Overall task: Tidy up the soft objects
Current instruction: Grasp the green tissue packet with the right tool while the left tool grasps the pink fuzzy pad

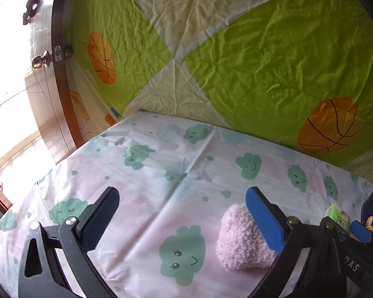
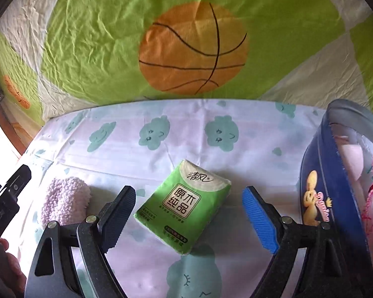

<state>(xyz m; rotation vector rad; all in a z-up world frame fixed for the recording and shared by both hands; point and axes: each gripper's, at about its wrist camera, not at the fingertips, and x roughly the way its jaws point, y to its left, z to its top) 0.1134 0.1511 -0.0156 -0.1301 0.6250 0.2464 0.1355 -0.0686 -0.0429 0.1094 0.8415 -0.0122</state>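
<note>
Both tools stand wide open over the bench, holding nothing. Right tool (image 2: 189, 213) straddles the tissue pack (image 2: 184, 206), which lies flat and slightly skewed between its black and blue fingers, neither finger touching it; that placement looks like a line-up for a pinch across the pack's short sides. Left tool (image 1: 182, 219) hovers with the pink sock (image 1: 241, 241) close against the inside of its blue finger (image 1: 263, 221), off-centre in the gap, so it would probably need to shift toward the sock before closing. In the right view the sock (image 2: 64, 198) lies just left of the pack, apart from it. At the right edge stands a blue bin (image 2: 318, 168) with pale and pink soft things already inside, likely the place both pieces are meant for. The pack is glossy green with a cream top and printed characters, plump and unopened. The sock is fluffy, bunched into a rounded lump, and should squash easily.
</note>
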